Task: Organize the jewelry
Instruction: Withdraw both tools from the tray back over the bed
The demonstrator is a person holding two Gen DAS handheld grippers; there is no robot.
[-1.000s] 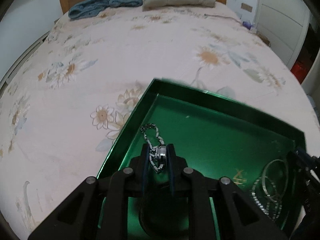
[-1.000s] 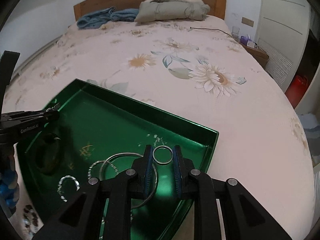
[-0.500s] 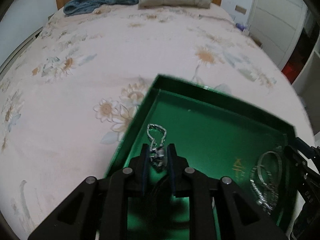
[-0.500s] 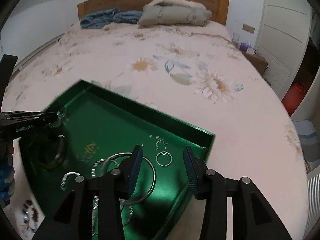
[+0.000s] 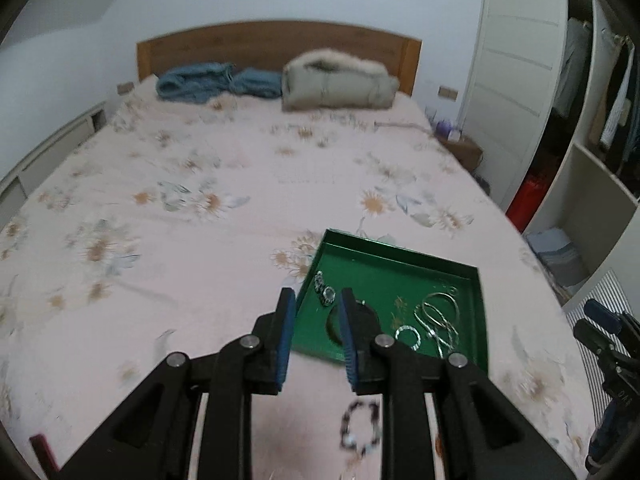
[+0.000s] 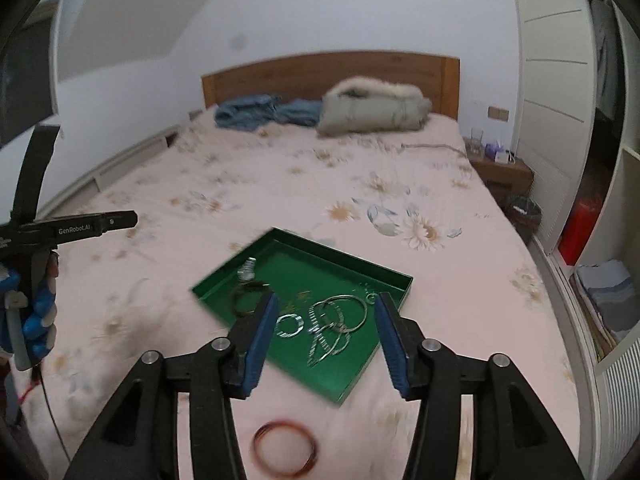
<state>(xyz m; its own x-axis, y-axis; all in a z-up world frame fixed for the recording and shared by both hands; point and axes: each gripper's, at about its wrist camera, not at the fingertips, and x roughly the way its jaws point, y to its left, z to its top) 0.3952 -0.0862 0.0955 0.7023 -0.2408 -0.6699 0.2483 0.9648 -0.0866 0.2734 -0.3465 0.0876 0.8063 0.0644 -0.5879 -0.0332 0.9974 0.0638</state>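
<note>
Both my left gripper (image 5: 314,338) and right gripper (image 6: 326,338) spread empty, I should drop squarely over the copper bangle (image 6: 285,453), pinching its rim gently.

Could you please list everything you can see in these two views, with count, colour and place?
tray: one, green, on the bed
watch: one, silver, tray's far left corner
dark bangle: one, in tray beside the watch
silver bangles: several, overlapping, tray's right half
beaded bracelet: one, dark, on the sheet before the tray
coppery bangle: one, on the sheet
jacket: one, beige, at the headboard
blue clothes: beside it
left tongs: open
right tongs: open
</note>
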